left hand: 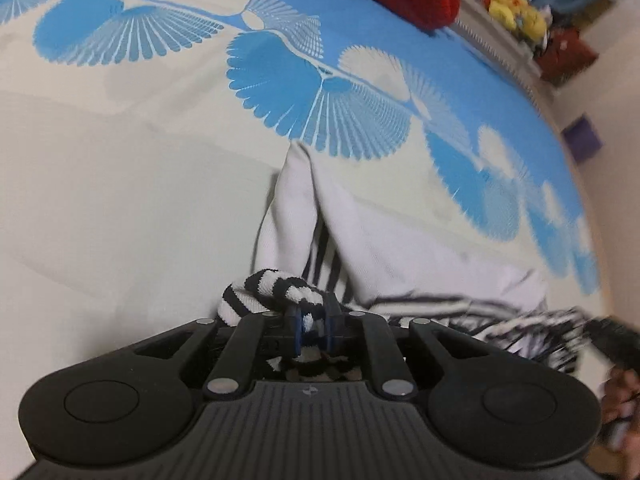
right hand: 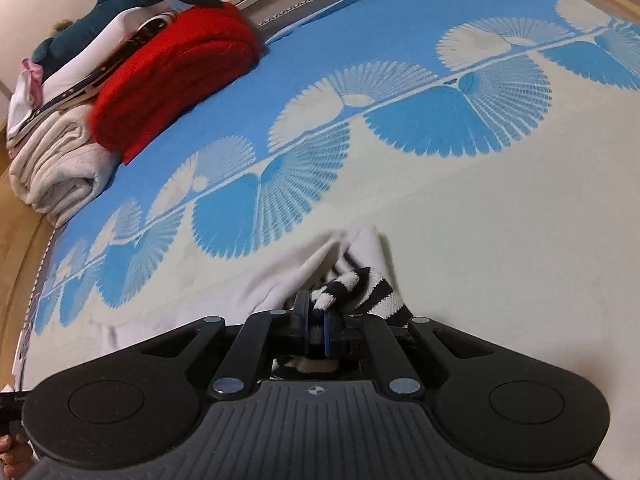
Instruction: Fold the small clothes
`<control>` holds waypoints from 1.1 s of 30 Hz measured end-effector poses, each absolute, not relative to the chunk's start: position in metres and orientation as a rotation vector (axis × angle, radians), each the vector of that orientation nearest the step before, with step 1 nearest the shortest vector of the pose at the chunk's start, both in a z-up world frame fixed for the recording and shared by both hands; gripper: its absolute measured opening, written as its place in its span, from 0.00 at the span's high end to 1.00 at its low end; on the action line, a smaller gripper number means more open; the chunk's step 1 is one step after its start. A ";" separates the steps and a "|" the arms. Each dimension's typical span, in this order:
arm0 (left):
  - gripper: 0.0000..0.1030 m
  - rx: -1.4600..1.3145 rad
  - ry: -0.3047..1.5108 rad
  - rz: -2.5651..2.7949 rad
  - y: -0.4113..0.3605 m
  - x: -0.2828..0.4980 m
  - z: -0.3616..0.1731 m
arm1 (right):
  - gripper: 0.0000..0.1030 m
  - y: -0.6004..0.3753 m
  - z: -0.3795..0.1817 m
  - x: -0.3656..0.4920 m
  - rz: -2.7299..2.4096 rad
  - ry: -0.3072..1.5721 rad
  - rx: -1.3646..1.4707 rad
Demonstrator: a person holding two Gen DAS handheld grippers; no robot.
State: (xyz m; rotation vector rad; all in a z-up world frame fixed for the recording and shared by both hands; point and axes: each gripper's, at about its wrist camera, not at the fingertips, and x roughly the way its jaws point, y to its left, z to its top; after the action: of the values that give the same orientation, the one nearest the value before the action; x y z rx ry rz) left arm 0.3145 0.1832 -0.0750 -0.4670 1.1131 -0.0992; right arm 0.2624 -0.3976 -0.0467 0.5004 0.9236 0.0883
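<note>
A bedsheet [right hand: 500, 240] patterned in cream and blue fans covers the whole surface. At its far end a folded red blanket [right hand: 176, 68] leans on a rolled cream towel [right hand: 60, 168], with white fabric and a dark teal plush [right hand: 120, 4] stacked behind (details blurred). Yellow plush toys [left hand: 516, 8] sit on a shelf beyond the bed.

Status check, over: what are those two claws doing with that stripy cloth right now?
Left gripper and right gripper both shut on striped garment. Garment bunched on bedspread. Nothing in the way nearby.
</note>
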 end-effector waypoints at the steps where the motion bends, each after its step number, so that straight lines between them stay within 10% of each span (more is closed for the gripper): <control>1: 0.81 -0.499 1.092 -0.101 0.190 0.315 -0.073 | 0.92 -0.402 -0.052 0.266 0.069 0.931 0.533; 16: 0.25 -0.270 1.005 -0.154 0.182 0.259 -0.043 | 0.55 -0.410 -0.032 0.230 0.149 0.839 0.275; 33: 0.25 0.189 0.904 -0.041 0.103 0.293 -0.067 | 0.52 -0.323 -0.059 0.246 0.137 0.739 -0.311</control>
State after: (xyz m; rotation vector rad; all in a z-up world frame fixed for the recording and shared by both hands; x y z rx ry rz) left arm 0.2929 0.1033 -0.0671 0.1888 0.9043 -0.0407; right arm 0.2455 -0.3232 -0.0587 -0.3108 0.7393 0.1369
